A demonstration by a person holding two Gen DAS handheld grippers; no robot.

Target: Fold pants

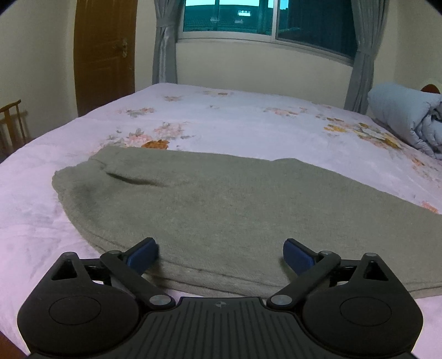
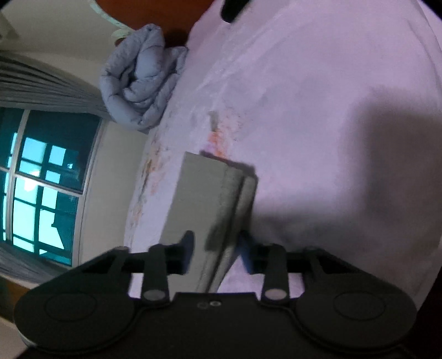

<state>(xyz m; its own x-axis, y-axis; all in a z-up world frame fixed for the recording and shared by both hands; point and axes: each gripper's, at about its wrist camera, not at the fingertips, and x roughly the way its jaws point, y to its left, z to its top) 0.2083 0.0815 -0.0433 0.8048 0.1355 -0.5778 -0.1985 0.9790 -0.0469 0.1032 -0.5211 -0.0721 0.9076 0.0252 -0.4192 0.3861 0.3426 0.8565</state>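
Pink floral bed (image 1: 248,124) carries grey-green pants (image 1: 221,198); left tongs (image 1: 220,252) hover spread wide above them, while right tongs (image 2: 216,252), blurred, seem half-parted around the leg ends.

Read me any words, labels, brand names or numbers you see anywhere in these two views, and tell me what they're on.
No readable text in either view.
Bright patch in the window: possibly a sign outside, too blurred to read.
Left hand-held gripper: only a small crosshair mark on its body, no letters.
Pants, floral bedsheet and right hand-held gripper: no label or print visible.
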